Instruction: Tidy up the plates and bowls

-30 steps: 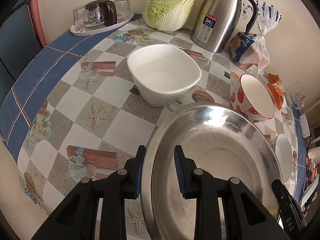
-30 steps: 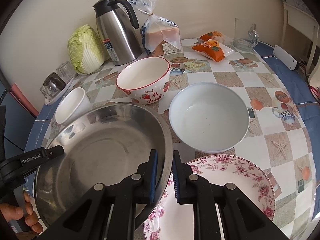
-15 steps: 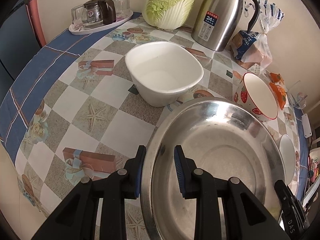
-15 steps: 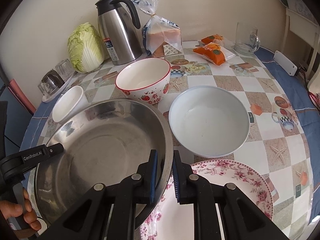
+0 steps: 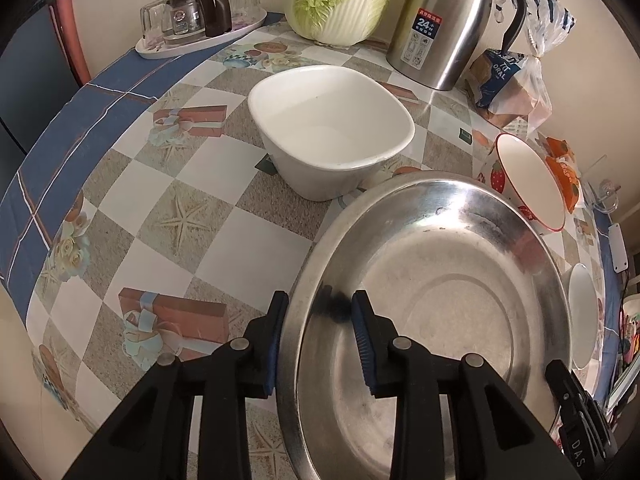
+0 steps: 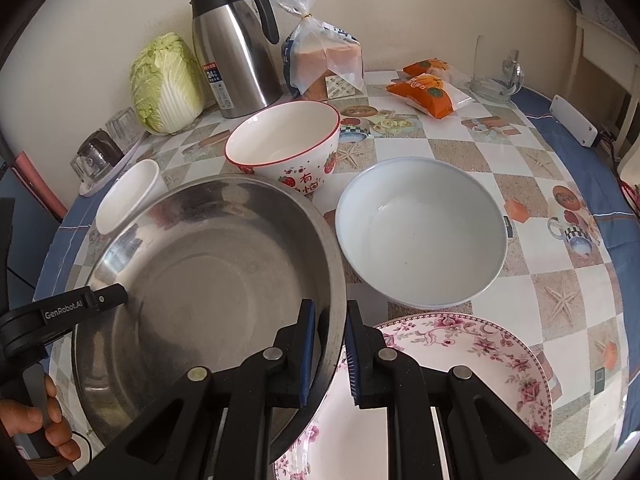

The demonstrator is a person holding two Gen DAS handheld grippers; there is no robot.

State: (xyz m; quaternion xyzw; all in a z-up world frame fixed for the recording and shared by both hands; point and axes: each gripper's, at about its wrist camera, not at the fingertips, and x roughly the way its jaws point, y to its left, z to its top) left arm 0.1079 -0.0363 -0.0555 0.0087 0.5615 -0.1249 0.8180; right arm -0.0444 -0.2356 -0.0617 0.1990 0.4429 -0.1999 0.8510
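Two wrist views of a checked tablecloth [image 5: 224, 236] set with crockery. We hold a steel basin [image 5: 432, 304] by opposite sides of its rim, one gripper to each side, presumably because so wide and shallow a vessel would tip in a single grasp.

The left gripper [image 5: 318, 332] straddles the rim with one pad outside and one inside. Its jaws have just been opening, and the inner pad now stands clear of the metal, so we judge this grip slack rather than clamped. The right gripper [image 6: 329, 346] is narrowly closed on the opposite rim, a pad on either face of the wall.

The basin's near edge overlaps a floral plate [image 6: 460, 368], which suggests we are setting it down onto that plate, or beside it, as the base of a stack. Around it stand a white square bowl [image 5: 332, 140], a strawberry bowl [image 6: 286, 148] and a pale round bowl [image 6: 420, 236], all upright, empty and apart from one another.

Hidden or uncertain: whether the basin's underside rests on the table or plate; the plate's near half, covered by the right gripper; the basin's nearest rim, cut by the frame. A hand [image 6: 40, 420] on the left gripper's handle shows only partly.
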